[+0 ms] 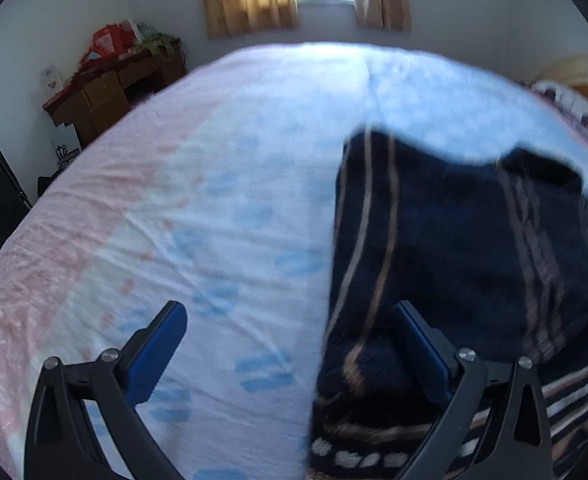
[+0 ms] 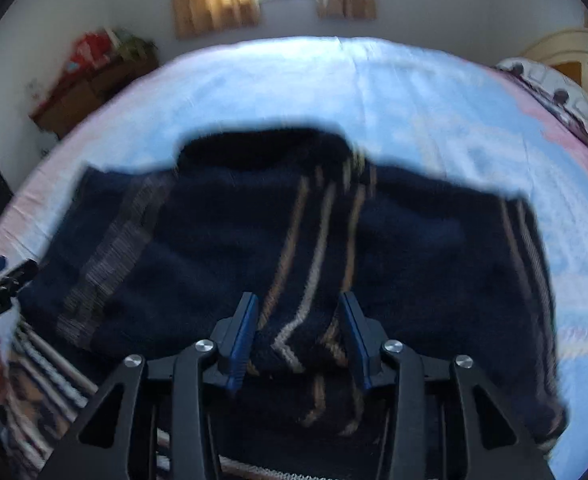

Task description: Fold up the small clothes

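Dark navy knit garment (image 2: 294,248) with tan stripes spread on bed (image 1: 221,208), toward near edge. Right gripper (image 2: 298,336): jaws part-open, astride striped fold, pads not seen pressing. Left gripper (image 1: 289,344): jaws wide, nothing held, poised over garment's left edge. Step judged: between folds. Next move: edge to be gripped, carried across.
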Available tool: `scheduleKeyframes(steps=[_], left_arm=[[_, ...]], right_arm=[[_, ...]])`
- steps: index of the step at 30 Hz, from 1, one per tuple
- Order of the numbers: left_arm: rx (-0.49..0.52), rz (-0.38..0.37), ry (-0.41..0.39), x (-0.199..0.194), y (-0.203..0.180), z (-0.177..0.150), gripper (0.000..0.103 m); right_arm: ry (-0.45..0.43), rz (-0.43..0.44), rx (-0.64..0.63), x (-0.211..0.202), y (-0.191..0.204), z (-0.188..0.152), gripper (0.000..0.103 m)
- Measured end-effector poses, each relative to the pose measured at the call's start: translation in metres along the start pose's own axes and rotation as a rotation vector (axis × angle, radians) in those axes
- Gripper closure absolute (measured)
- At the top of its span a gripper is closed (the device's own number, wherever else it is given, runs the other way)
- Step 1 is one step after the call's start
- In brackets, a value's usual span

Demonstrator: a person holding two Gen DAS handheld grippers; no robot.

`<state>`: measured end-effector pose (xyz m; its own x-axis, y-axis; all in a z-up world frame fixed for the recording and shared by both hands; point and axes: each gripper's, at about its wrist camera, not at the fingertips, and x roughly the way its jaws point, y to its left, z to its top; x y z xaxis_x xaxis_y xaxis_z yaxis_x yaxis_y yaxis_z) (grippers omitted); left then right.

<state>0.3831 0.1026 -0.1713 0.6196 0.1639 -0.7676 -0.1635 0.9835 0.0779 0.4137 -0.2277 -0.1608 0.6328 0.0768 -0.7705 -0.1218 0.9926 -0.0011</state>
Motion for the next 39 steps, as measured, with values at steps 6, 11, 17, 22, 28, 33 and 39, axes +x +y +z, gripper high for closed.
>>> scheduleKeyframes(steps=[6, 11, 17, 22, 28, 33, 39], left_arm=[[-0.050, -0.031, 0.009, 0.001, 0.010, 0.001, 0.000], [-0.036, -0.026, 0.004, -0.002, 0.005, -0.001, 0.000], [-0.017, -0.016, -0.001, -0.008, 0.002, -0.009, 0.000], [0.004, 0.003, -0.042, -0.021, 0.004, 0.000, 0.000], [0.073, 0.061, -0.075, -0.004, -0.008, 0.048, 0.000], [0.096, 0.180, -0.003, 0.042, -0.023, 0.074, 0.000], [0.116, 0.217, -0.018, 0.049, -0.028, 0.064, 0.000]], right_arm=[[-0.024, 0.029, -0.039, -0.014, -0.003, -0.013, 0.061], [-0.122, 0.053, 0.099, -0.064, -0.065, -0.017, 0.061], [0.054, -0.107, 0.100, -0.051, -0.124, -0.055, 0.064], [0.031, -0.138, 0.033, -0.066, -0.108, -0.059, 0.064], [-0.064, -0.121, -0.079, -0.071, -0.069, -0.032, 0.062], [-0.055, -0.010, -0.121, -0.042, -0.031, 0.003, 0.062], [-0.009, -0.037, -0.101, 0.000, -0.029, 0.003, 0.062]])
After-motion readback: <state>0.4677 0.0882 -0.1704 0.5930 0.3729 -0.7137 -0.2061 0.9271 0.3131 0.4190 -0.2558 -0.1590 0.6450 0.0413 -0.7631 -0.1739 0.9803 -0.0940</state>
